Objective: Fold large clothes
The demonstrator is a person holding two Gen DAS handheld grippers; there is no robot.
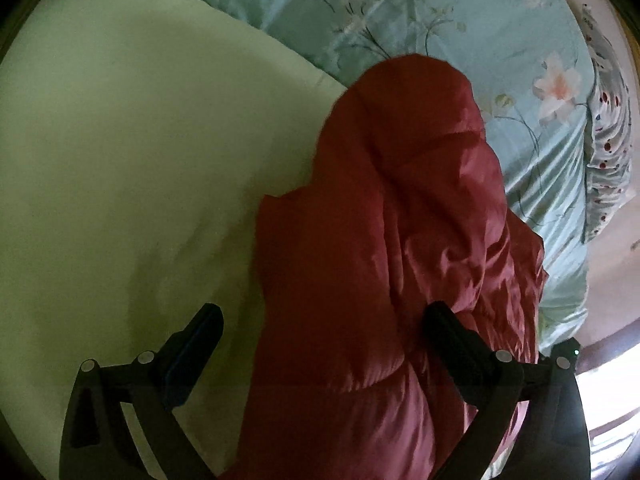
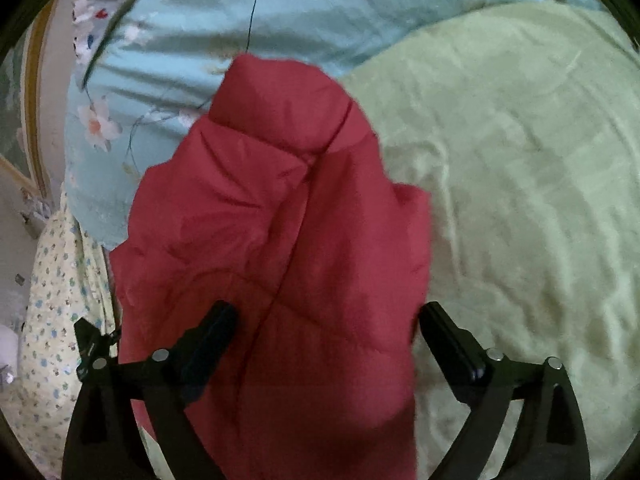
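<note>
Red padded jacket (image 1: 400, 240) lies bunched on the bed, across the pale green sheet (image 1: 120, 180) and the teal floral quilt (image 1: 460, 20). Its near end is cut off below both views; sleeves not distinguishable. My left tongs (image 1: 324, 328) are spread wide, as are my right tongs (image 2: 326, 324), fabric between both pairs, pads not pressing. Only the right view shows a small-print cloth (image 2: 56, 300) at bedside.

A: Setting?
B: Home bedroom. Bed under a pale green sheet (image 2: 520, 200), a teal floral quilt (image 1: 440, 12) across it, a spotted pillow (image 1: 608, 152) at the edge.
A: Other furnishings?
B: None legible.
</note>
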